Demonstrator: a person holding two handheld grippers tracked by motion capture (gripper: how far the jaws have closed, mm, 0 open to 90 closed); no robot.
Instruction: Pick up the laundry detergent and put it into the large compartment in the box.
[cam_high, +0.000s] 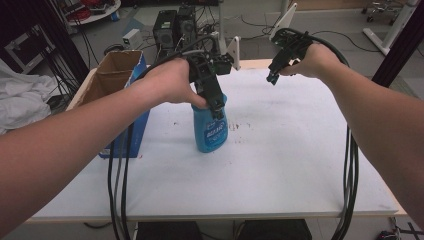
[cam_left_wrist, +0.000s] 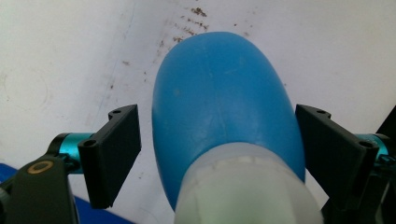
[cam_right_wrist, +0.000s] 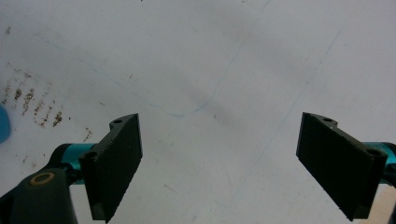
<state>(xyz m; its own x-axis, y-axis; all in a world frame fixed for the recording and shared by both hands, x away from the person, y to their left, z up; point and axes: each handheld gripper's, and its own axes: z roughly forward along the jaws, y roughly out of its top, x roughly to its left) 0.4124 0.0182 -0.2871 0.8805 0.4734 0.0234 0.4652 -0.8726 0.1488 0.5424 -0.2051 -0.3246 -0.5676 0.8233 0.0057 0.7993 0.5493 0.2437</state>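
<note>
Forearms reach in over the white table (cam_high: 280, 165), and the left gripper (cam_left_wrist: 218, 154) straddles the upright blue bottle (cam_left_wrist: 224, 107) from above — jaws spread, a sliver of gap on each side, nothing clamped yet. The bottle's shoulder is rounded and slick-looking, so closing there could let the pads ride up and squeeze it out sideways, tipping it toward the cardboard box (cam_high: 117, 75) beside it. Right gripper (cam_right_wrist: 219, 163) hangs wide open over bare table, well off to the bottle's side — no help if it topples.

I see a white rectangular table (cam_high: 280, 165) with brown specks near its middle; a blue plastic bottle (cam_high: 210, 131) stands there, an open cardboard box (cam_high: 117, 70) at its left edge.
</note>
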